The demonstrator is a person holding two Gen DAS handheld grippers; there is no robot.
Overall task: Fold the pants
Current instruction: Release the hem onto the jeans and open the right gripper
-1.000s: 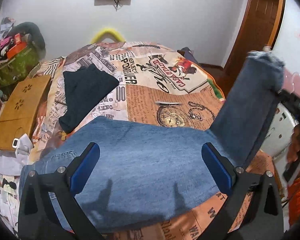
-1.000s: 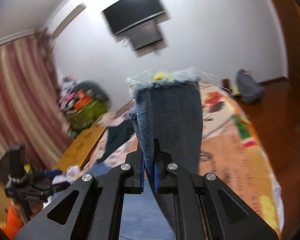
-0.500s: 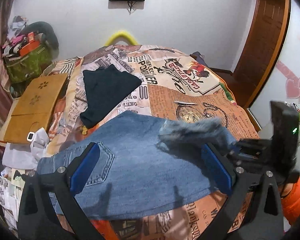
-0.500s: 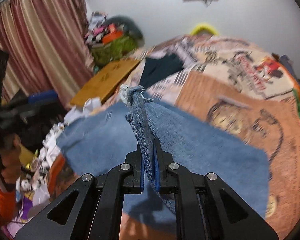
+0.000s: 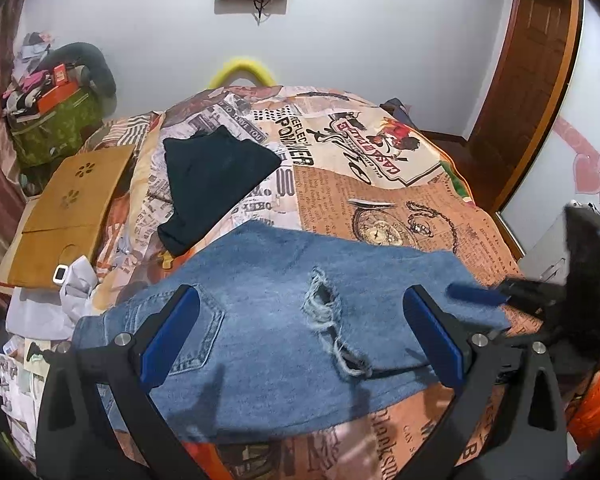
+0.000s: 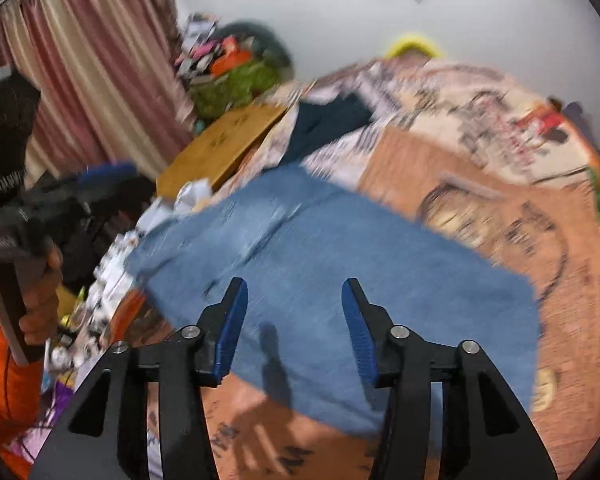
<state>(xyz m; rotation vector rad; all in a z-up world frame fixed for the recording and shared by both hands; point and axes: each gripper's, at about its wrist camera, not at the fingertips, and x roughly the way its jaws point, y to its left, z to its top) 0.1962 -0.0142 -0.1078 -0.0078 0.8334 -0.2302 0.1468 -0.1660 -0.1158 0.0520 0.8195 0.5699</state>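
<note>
The blue jeans (image 5: 284,320) lie folded over on the patterned bedspread (image 5: 380,200), with a back pocket at the left and a ripped knee showing on top. My left gripper (image 5: 300,328) is open and empty, hovering just above the jeans. My right gripper (image 6: 294,320) is open and empty above the jeans (image 6: 340,264); this view is blurred. The right gripper also shows at the right edge of the left wrist view (image 5: 500,300), by the jeans' right edge. The left gripper shows at the left of the right wrist view (image 6: 80,192).
A dark folded garment (image 5: 212,176) lies on the bed beyond the jeans. A wooden lap board (image 5: 68,212) and white crumpled cloth (image 5: 60,300) sit at the bed's left side. A green bag (image 5: 52,120) with clutter stands by the wall. A wooden door (image 5: 532,80) is at right.
My right gripper carried the jeans' leg end over the body of the jeans, let it go and opened. The leg now lies flat on top, ripped knee up.
</note>
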